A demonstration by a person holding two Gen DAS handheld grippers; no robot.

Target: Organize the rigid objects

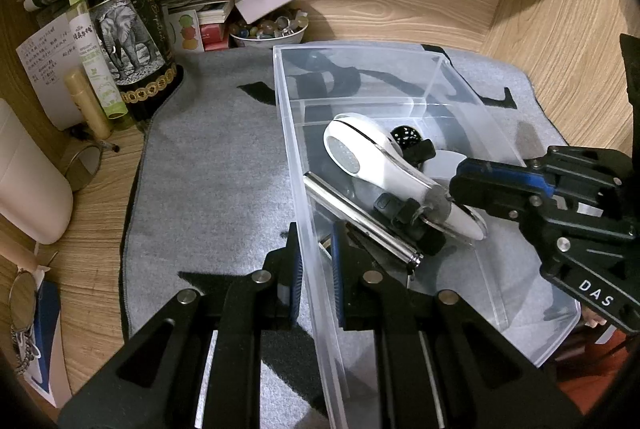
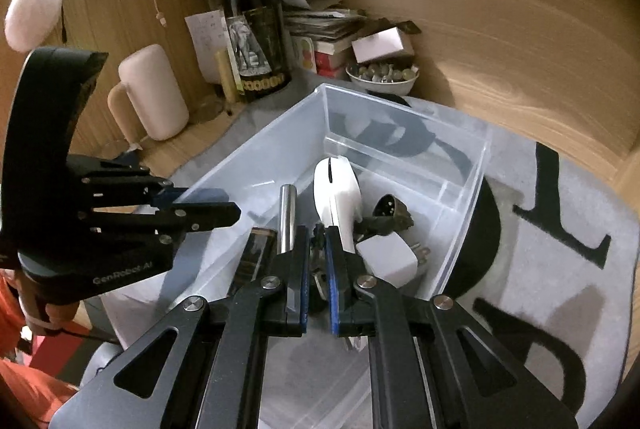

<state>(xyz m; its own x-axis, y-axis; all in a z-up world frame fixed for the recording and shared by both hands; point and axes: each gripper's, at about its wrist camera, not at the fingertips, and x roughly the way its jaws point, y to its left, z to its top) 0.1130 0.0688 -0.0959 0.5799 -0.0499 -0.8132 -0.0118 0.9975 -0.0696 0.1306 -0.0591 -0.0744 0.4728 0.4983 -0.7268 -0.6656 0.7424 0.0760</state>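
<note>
Left gripper (image 1: 314,269): nearly closed, pinching the near wall of the clear bin (image 1: 288,133) — steadying it.
Right gripper (image 2: 317,269): fingers narrowed around something small and dark; can't tell whether it's truly clamped.
White handheld device (image 1: 362,159): lying in the bin, head toward 11 o'clock.
Handling: looks rigid, smooth, likely slippery; take the narrow handle.
Metal tube (image 1: 360,219): alongside it; may roll.

"DAS" stands on the right tongs (image 1: 456,185) body, "GenRobot AI" on the left tongs (image 2: 236,213) body.
</note>
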